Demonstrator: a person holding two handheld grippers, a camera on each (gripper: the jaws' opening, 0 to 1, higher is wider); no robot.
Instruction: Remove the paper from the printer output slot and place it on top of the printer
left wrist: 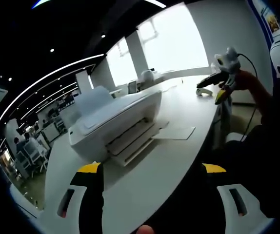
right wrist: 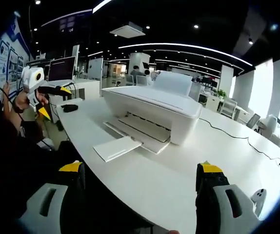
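Observation:
A white printer [left wrist: 115, 119] [right wrist: 154, 107] stands on a long white table [left wrist: 179, 105] [right wrist: 179, 175]. Its output tray [left wrist: 132, 141] [right wrist: 140, 131] folds out at the front. A white sheet of paper [left wrist: 174, 132] [right wrist: 116, 147] lies flat at the tray's outer end. My left gripper [left wrist: 151, 170] is open, well short of the printer, nothing between its yellow-tipped jaws. My right gripper [right wrist: 141, 168] is open too, over the table edge facing the tray. Each gripper also appears in the other's view, held up in a hand with jaws apart: the right gripper [left wrist: 218, 87] and the left gripper [right wrist: 50, 100].
A black cable [right wrist: 237, 136] runs across the table right of the printer. A dark mouse-like object [right wrist: 70, 107] lies far left, a small white object [right wrist: 259, 195] near the front right edge. Desks and chairs [left wrist: 30, 151] fill the office behind.

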